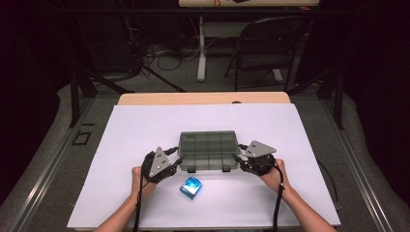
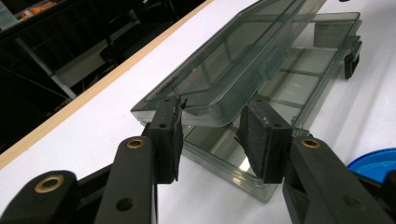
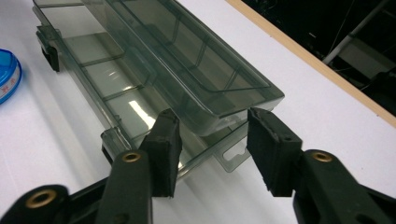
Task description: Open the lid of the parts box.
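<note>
With both the left hand-held gripper (image 2: 212, 135) and right hand-held gripper (image 3: 212, 149) gaping unclenched at either end of the organizer box (image 1: 208, 150), its half-raised lid (image 2: 224, 70) is risking dropping shut or skidding the box toward the blue container (image 1: 191, 187).

Dark room beyond the white table (image 1: 145, 125): folding chair (image 1: 268, 46), tangled floor cables (image 1: 164, 55), perhaps grey carpet.

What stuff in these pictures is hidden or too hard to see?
- Inside the clear box: the high view is too small and dim to tell whether its compartments hold anything.
- The blue thing: the left gripper view's edge cuts it off, and it is too small in the high view to name.
- Whether the left gripper pinches the lid: its own jaws cover the contact.
- Right gripper: jaws apart around the box's end; touch unclear.
</note>
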`<action>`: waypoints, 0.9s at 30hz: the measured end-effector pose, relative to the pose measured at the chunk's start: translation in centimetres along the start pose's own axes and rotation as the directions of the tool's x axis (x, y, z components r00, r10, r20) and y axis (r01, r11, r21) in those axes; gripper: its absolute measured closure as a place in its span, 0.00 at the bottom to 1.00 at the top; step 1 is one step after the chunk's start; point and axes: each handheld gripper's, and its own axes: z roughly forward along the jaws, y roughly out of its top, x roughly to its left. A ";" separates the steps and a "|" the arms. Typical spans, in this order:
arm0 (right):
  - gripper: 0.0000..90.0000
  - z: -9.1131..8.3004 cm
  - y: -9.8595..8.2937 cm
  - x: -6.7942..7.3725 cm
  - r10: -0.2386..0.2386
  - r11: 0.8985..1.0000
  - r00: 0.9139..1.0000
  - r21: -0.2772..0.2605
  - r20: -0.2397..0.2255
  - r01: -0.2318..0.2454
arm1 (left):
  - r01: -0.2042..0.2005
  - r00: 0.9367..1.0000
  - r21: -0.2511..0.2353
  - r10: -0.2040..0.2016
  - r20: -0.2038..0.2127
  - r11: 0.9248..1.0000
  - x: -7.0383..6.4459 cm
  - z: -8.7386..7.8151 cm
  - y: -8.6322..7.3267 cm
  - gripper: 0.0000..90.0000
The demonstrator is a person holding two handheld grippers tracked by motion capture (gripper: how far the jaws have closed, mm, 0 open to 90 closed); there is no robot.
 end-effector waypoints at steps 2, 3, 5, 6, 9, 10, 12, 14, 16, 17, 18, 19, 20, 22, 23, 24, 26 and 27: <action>0.63 0.0 0.1 0.0 0.000 1.000 1.000 -0.004 0.013 0.000 | 0.000 1.000 0.002 0.000 -0.001 1.000 0.1 0.0 0.0 0.67; 0.64 0.0 0.1 0.0 0.002 1.000 1.000 -0.006 0.013 -0.002 | 0.002 1.000 0.001 -0.002 -0.002 1.000 0.1 0.0 0.0 0.67; 0.64 0.0 0.2 0.1 0.004 1.000 1.000 -0.007 0.021 -0.004 | 0.013 1.000 -0.002 -0.013 -0.003 1.000 0.3 0.0 0.1 0.68; 0.64 -0.1 0.2 0.1 0.005 1.000 1.000 -0.003 0.024 -0.005 | 0.018 1.000 -0.002 -0.018 0.000 1.000 0.3 0.0 0.1 0.68; 0.65 -0.1 0.3 0.1 0.009 1.000 1.000 -0.008 0.027 -0.009 | 0.023 1.000 0.000 -0.023 0.000 1.000 0.4 0.0 0.2 0.68; 0.65 0.0 0.3 0.2 0.009 1.000 0.999 -0.007 0.031 -0.009 | 0.025 1.000 0.003 -0.025 0.003 1.000 0.5 0.0 0.2 0.68; 0.65 -0.1 0.4 0.2 0.009 1.000 0.999 -0.009 0.038 -0.009 | 0.025 1.000 0.010 -0.025 0.002 1.000 0.6 0.0 0.4 0.68; 0.65 -0.1 0.4 0.2 0.011 1.000 0.999 -0.003 0.036 -0.011 | 0.028 1.000 0.009 -0.028 0.006 1.000 0.7 0.0 0.4 0.68; 0.65 -0.2 0.5 0.3 0.013 1.000 0.999 -0.001 0.034 -0.013 | 0.025 1.000 0.009 -0.025 0.005 1.000 0.7 0.0 0.5 0.69; 0.65 -0.2 0.5 0.3 0.015 1.000 0.999 0.002 0.033 -0.015 | 0.019 1.000 0.013 -0.020 0.010 1.000 0.8 0.0 0.6 0.69; 0.65 -0.2 0.5 0.3 0.017 1.000 0.999 0.004 0.036 -0.017 | 0.013 1.000 0.018 -0.014 0.009 1.000 0.8 0.0 0.6 0.69; 0.65 -0.2 0.6 0.4 0.020 1.000 0.999 0.003 0.038 -0.020 | 0.011 1.000 0.019 -0.012 0.010 1.000 0.9 -0.1 0.7 0.69; 0.65 -0.2 0.6 0.4 0.020 1.000 0.999 0.003 0.038 -0.020 | 0.011 1.000 0.019 -0.012 0.010 1.000 0.9 -0.1 0.7 0.69; 0.65 -0.3 0.6 0.4 0.019 1.000 0.999 0.002 0.035 -0.019 | 0.012 1.000 0.020 -0.012 0.013 1.000 0.9 -0.1 0.6 0.70; 0.65 -0.3 0.6 0.4 0.022 1.000 0.999 0.010 0.030 -0.022 | 0.013 1.000 0.022 -0.013 0.016 1.000 1.0 -0.1 0.6 0.70; 0.65 -0.3 0.6 0.4 0.022 1.000 0.999 0.010 0.030 -0.022 | 0.016 1.000 0.022 -0.016 0.018 1.000 1.0 -0.1 0.6 0.70; 0.66 -0.3 0.6 0.4 0.024 1.000 0.999 0.003 0.029 -0.024 | 0.023 1.000 0.021 -0.023 0.021 1.000 1.1 -0.1 0.7 0.70; 0.66 -0.4 0.6 0.4 0.021 1.000 0.999 0.010 0.028 -0.022 | 0.024 0.999 0.021 -0.024 0.024 0.999 1.2 -0.1 0.7 0.70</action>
